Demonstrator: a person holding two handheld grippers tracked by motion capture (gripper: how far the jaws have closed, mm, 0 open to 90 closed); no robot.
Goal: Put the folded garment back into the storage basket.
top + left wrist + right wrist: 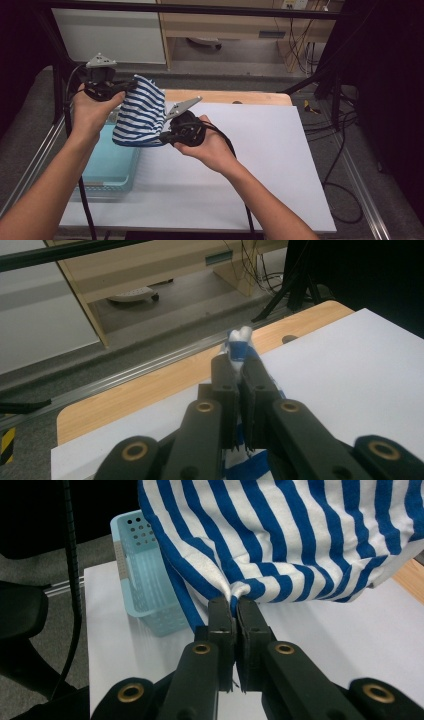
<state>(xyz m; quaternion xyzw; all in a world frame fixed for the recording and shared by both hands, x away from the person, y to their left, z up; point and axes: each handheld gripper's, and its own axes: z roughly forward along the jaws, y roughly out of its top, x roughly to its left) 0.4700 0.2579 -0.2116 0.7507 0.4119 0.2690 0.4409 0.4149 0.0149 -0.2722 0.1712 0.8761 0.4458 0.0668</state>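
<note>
Blue-and-white striped cloth (141, 112) held in the air between both tongs, above the left part of the white sheet (260, 165) that covers the table. The cloth hangs over the near end of a light blue basket (107, 167), not resting in it.

Left gripper (131, 86): clenched on an upper corner of the cloth. In the left gripper view a small bunch of fabric (239, 342) pokes out past the tips of the pinched jaws, and more striped fabric shows below them.

Right gripper (162, 138): clenched on the lower hem of the cloth. In the right gripper view the jaws meet on a gathered pinch of the edge (240, 591), the rest of the cloth spreading above and to the right.

Left gripper sits higher and farther back than the right one. The basket stands on the sheet at its left edge, with a perforated wall (142, 567) visible behind the hanging cloth. A strip of wooden tabletop (230, 96) shows beyond the sheet.
</note>
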